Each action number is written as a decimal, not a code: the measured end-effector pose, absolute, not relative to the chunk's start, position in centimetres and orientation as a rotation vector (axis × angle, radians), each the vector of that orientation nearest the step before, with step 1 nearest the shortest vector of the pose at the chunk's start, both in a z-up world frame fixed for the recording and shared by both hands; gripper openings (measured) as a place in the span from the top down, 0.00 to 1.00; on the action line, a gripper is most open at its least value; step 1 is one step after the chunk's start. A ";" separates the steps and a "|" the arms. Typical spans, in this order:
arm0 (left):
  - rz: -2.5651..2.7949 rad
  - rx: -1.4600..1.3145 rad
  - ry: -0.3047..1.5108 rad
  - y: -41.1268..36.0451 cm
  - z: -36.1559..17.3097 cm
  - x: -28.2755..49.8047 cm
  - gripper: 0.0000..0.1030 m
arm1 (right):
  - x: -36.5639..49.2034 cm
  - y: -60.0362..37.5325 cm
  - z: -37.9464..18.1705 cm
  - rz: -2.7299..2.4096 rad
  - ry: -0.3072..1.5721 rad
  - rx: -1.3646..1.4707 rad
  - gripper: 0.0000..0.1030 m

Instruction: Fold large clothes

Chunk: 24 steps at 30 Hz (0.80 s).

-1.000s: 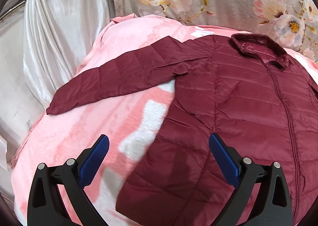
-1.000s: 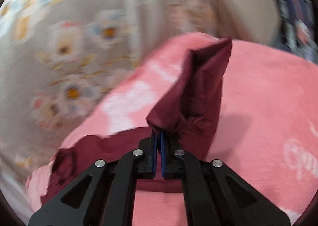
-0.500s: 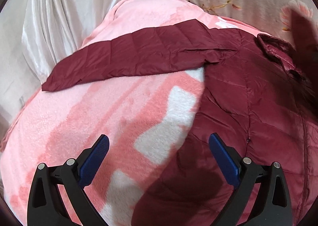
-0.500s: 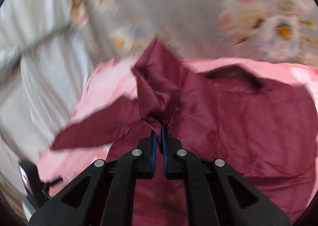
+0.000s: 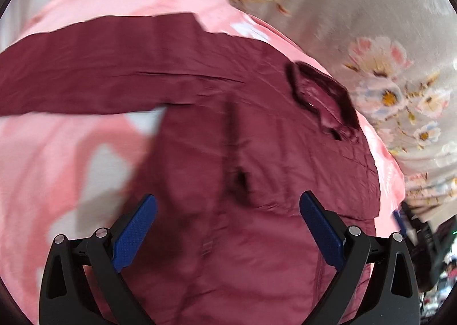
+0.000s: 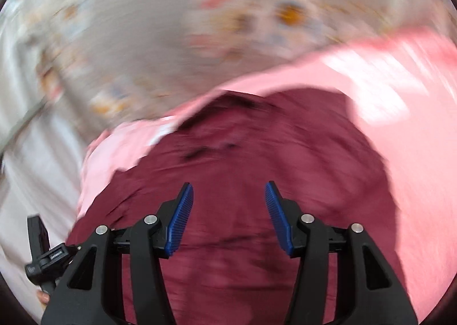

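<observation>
Left wrist view, left to right:
- Blanket [image 5: 65,153]: pink with pale patches, spread under everything; visible along the left side and as a strip past the jacket's far edge.
- Sleeve [image 5: 94,73]: dark red, stretched out flat to the left from the jacket's shoulder, lying on the blanket.
- Left gripper [image 5: 227,228]: fingers spread wide, blue pads [image 5: 134,235] apart, nothing between them; it hangs over the lower body of the jacket.
- Jacket [image 5: 257,182]: dark red, lying flat on the blanket, filling the centre and lower right of the view. A second layer of the same cloth lies folded across its front.
- Collar [image 5: 322,99]: at the jacket's upper right, toward the flowered cloth.
- Flowered cloth [image 5: 385,48]: grey with pink and white blooms, behind the blanket on the right.

Right wrist view, left to right (heavily blurred):
- White drape [image 6: 25,182]: at the left edge.
- Black handle [image 6: 40,250]: lower left; what it belongs to cannot be told.
- Right gripper [image 6: 228,219]: fingers parted, empty, poised over the jacket [image 6: 257,170].
- Blanket [image 6: 414,125]: to the right of the jacket.
</observation>
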<state>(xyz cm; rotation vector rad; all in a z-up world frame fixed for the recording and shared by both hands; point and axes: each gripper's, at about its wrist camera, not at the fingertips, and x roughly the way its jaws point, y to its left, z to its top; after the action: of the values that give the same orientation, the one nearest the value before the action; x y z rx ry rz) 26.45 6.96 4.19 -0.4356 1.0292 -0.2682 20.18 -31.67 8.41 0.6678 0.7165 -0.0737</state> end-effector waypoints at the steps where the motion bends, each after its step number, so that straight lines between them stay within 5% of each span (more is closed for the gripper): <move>1: -0.274 -0.428 1.041 5.9 3.9 27.1 0.06 | 19.9 -33.2 7.3 -0.099 0.728 0.707 0.50; 6: -0.264 -0.470 1.109 3.1 1.6 30.2 0.06 | 18.7 -39.2 2.3 -0.165 0.757 0.953 0.50; 9: -0.258 -0.478 1.093 2.7 1.6 30.8 0.21 | 18.7 -41.7 0.8 -0.181 0.707 1.063 0.50; 12: -0.261 -0.450 1.092 2.2 1.9 31.4 0.57 | 19.5 -43.5 -0.5 -0.212 0.681 1.144 0.50; 14: -0.248 -0.403 1.093 1.9 2.1 31.6 0.90 | 20.4 -44.1 -1.4 -0.212 0.687 1.192 0.52; 15: -0.227 -0.368 1.089 1.8 2.3 31.7 0.95 | 21.0 -44.3 -1.6 -0.208 0.694 1.196 0.58; 16: -0.219 -0.352 1.083 1.7 2.4 31.8 0.98 | 21.5 -44.3 -1.7 -0.205 0.699 1.193 0.63; 18: -0.206 -0.328 1.054 1.9 3.2 32.0 1.00 | 21.9 -44.5 -0.9 -0.190 0.673 1.187 0.91; 24: -0.141 -0.223 0.970 2.8 4.0 31.8 1.00 | 21.5 -42.2 3.4 -0.187 0.635 0.892 1.00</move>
<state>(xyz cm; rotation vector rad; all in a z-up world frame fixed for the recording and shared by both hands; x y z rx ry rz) 31.78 2.80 3.96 -0.2231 0.9698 -0.1413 21.51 -42.25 3.41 0.8917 0.6348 -0.1873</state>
